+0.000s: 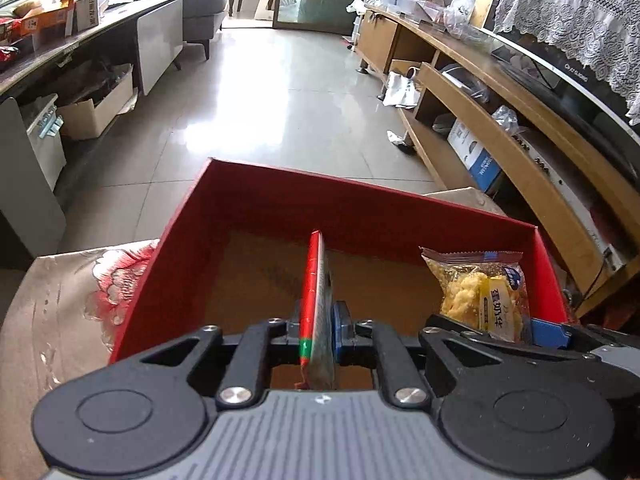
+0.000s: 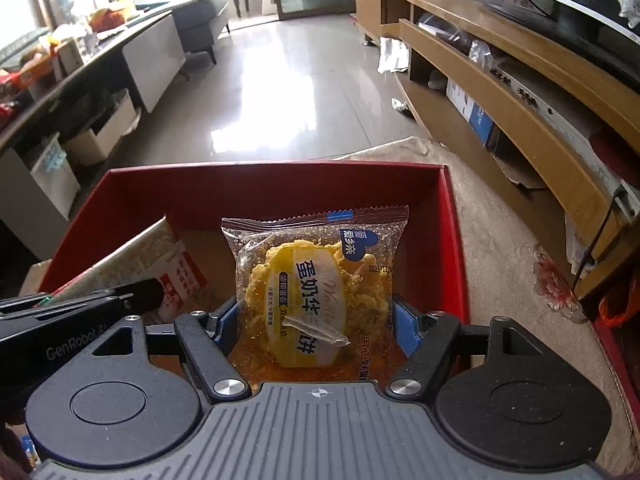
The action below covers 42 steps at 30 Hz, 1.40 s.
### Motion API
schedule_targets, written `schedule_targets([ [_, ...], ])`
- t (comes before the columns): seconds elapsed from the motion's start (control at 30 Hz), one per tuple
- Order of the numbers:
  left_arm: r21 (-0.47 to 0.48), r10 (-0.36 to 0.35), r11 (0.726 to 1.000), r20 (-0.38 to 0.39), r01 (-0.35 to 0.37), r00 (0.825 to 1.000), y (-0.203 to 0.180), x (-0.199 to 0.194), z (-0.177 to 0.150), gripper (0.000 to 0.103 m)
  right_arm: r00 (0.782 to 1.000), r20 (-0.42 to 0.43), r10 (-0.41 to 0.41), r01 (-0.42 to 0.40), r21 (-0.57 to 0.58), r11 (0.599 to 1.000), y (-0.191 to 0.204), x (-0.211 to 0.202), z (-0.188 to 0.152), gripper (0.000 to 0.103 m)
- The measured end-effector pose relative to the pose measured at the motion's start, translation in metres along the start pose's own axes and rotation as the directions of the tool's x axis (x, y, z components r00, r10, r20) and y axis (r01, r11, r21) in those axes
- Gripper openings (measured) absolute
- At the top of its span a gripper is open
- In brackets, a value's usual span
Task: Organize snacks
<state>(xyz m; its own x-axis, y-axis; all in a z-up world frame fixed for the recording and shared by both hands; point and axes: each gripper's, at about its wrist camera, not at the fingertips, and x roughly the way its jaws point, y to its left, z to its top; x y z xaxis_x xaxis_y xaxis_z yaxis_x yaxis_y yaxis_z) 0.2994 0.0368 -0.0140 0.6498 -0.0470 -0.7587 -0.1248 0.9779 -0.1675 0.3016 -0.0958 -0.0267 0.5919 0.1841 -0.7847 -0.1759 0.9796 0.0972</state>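
Both grippers hang over the open red box (image 1: 256,200). Pinched nearly shut, the left gripper (image 1: 320,330) clamps a thin red-edged flat packet (image 1: 316,288) held edge-on. The right gripper (image 2: 314,320), about half open, grips a clear-wrapped yellow cake packet (image 2: 316,280) by its sides. Beneath the box lies a floral cloth (image 1: 80,300); a wooden cabinet (image 2: 500,92) runs along the right.

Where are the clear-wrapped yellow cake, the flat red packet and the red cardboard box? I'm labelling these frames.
clear-wrapped yellow cake (image 2: 316,292): right wrist view, middle of wrapper front.
flat red packet (image 1: 316,296): left wrist view, on its upturned thin edge.
red cardboard box (image 2: 280,188): right wrist view, inside of far wall.
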Motion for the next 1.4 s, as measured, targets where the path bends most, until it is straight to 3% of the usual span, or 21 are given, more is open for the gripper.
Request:
schedule_targets([
  [0.23,0.008,0.021,1.000,0.030,-0.022,0.999,0.001,-0.011,0.003,0.032,1.000,0.015,-0.010,0.010,-0.005,1.000,-0.002,-0.005,0.002,0.080],
  [0.47,-0.008,0.008,1.000,0.068,-0.008,0.998,0.003,-0.031,0.008,0.044,0.998,0.059,-0.013,0.012,0.015,1.000,-0.007,-0.023,0.008,0.082],
  [0.8,-0.001,-0.017,1.000,0.083,0.017,0.996,0.001,-0.063,-0.004,0.048,0.994,0.095,-0.054,0.055,-0.002,0.998,-0.008,-0.053,0.000,0.085],
  [1.4,0.019,-0.041,0.999,0.048,0.040,0.998,-0.002,-0.090,-0.040,0.050,0.994,0.085,-0.073,0.072,0.015,0.997,-0.016,-0.080,-0.030,0.086],
])
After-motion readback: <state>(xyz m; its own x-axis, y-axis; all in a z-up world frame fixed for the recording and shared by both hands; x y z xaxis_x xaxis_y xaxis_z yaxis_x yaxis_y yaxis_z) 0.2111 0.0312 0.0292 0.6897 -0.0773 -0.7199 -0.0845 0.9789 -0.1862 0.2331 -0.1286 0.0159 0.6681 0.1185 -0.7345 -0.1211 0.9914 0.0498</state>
